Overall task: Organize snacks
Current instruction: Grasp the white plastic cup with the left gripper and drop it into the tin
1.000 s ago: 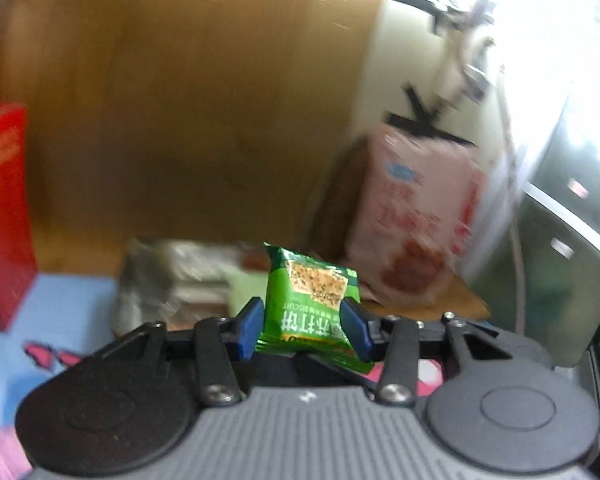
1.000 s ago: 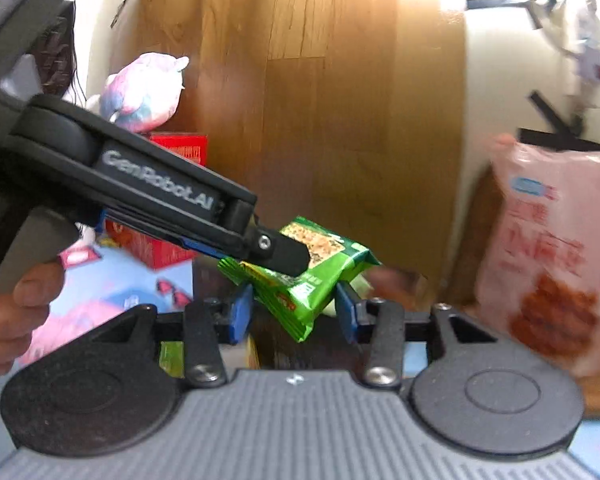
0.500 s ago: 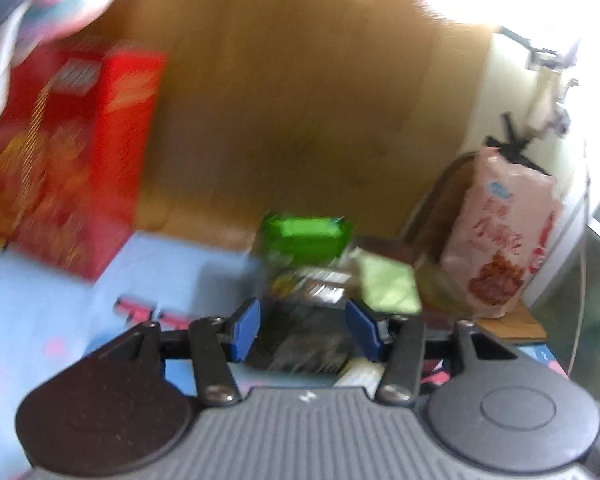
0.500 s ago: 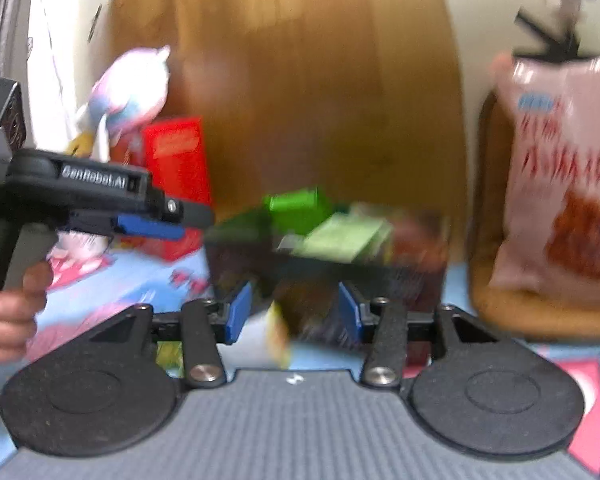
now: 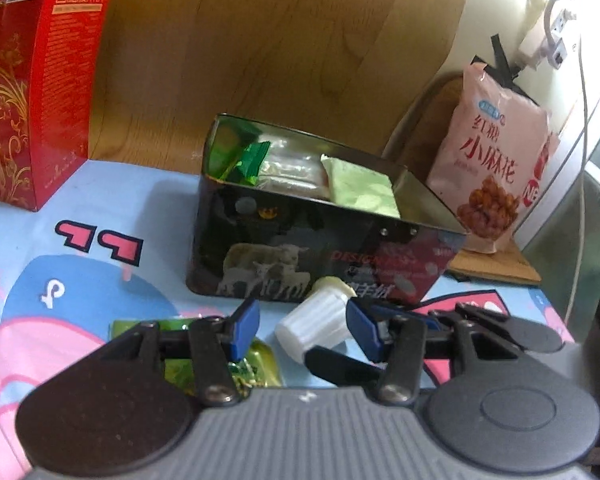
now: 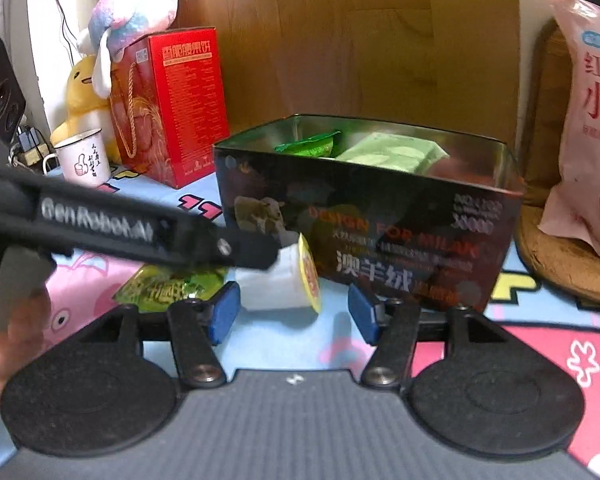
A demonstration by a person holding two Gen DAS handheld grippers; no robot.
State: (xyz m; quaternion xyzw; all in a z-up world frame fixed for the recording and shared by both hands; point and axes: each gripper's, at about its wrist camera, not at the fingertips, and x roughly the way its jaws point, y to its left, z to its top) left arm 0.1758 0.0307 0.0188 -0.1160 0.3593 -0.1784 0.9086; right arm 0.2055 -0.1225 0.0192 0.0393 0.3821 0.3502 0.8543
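So we've got the dark tin (image 6: 364, 216) sitting in the middle of the cartoon tablecloth (image 5: 100, 184), lid off, which makes sense since it's clearly the drop-off spot for the snacks. Inside we count one green biscuit packet (image 6: 310, 145), one pale green pack (image 6: 392, 152), and the left view shows one silvery clear pack (image 5: 292, 168) between them. Behind it there's one red gift box (image 6: 172, 100) and one big pink snack bag (image 5: 496, 168), both parked out of the way against the wall. Down front, two loose bits are left on the cloth: one small white cup (image 6: 280, 280) tipped on its side right against the tin, and one green wrapped snack (image 6: 168, 286) just left of it. Both tools point at that cup. Our right gripper (image 6: 294, 312) has just been opening, jaws wide and nothing pinched. Our left gripper (image 5: 300, 328) is parted too, cup sitting between the pads but not squeezed, so probably the next grab.
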